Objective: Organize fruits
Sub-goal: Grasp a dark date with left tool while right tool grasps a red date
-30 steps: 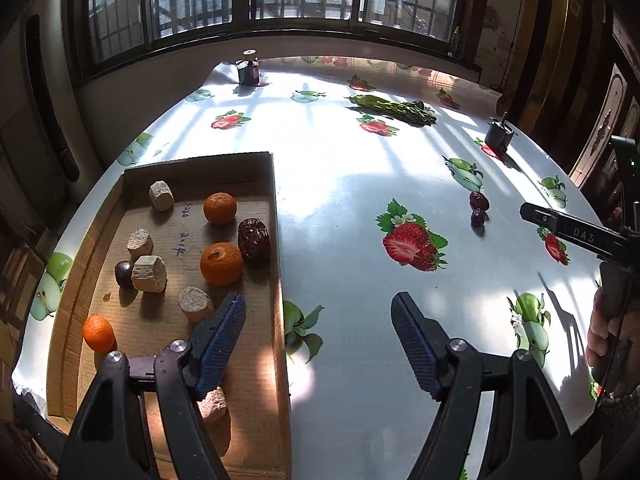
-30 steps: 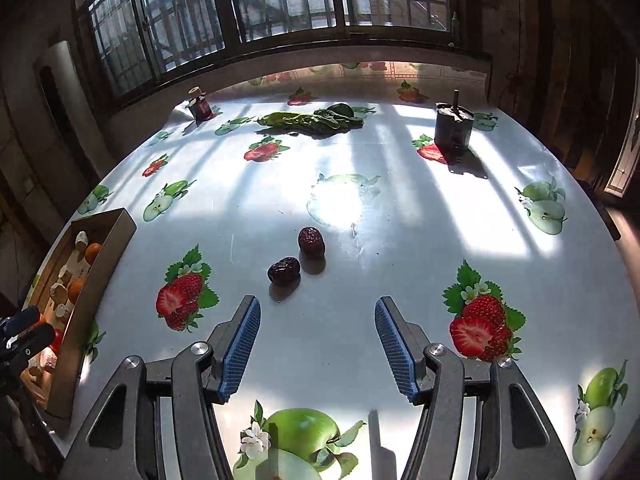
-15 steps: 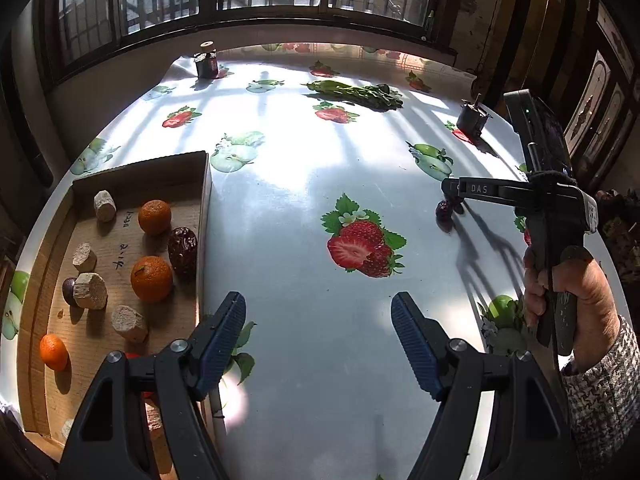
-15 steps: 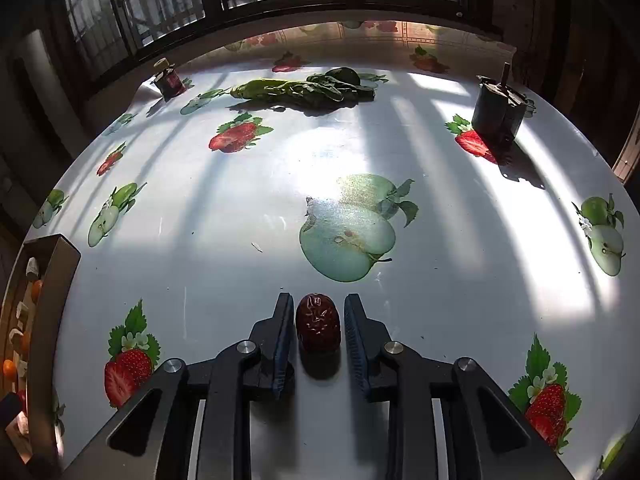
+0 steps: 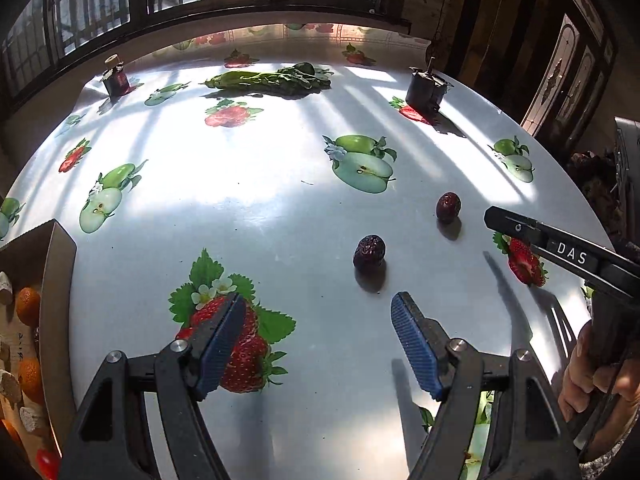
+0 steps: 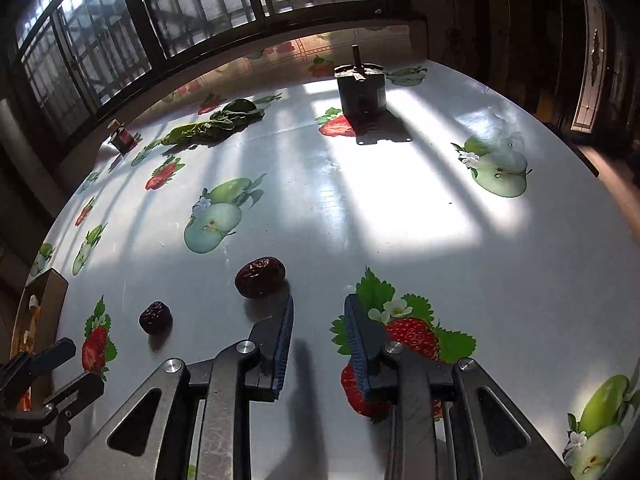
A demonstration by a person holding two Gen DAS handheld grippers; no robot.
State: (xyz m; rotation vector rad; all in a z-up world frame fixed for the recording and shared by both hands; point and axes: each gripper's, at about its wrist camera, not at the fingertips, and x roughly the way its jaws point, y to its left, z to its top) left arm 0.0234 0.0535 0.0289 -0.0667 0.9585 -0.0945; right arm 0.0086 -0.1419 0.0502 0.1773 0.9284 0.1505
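Note:
Two dark red dates lie on the fruit-print table. In the left wrist view the nearer date (image 5: 369,252) sits just ahead of my open, empty left gripper (image 5: 318,312), and the farther date (image 5: 448,207) lies near the right gripper's finger (image 5: 560,246). In the right wrist view my right gripper (image 6: 319,312) is partly open and empty, with one date (image 6: 260,276) just ahead-left of its left fingertip and the other date (image 6: 155,317) farther left. A cardboard box (image 5: 60,280) with oranges (image 5: 28,306) and pale chunks sits at the left.
A dark metal can (image 6: 361,90) stands at the back right, also in the left wrist view (image 5: 425,88). Leafy greens (image 5: 268,79) and a small jar (image 5: 115,79) lie at the far side. The table edge curves away on the right.
My right gripper had closed around a date; now it is partly open, empty and drawn back, with the date ahead-left. My left gripper moved right from the box toward the dates.

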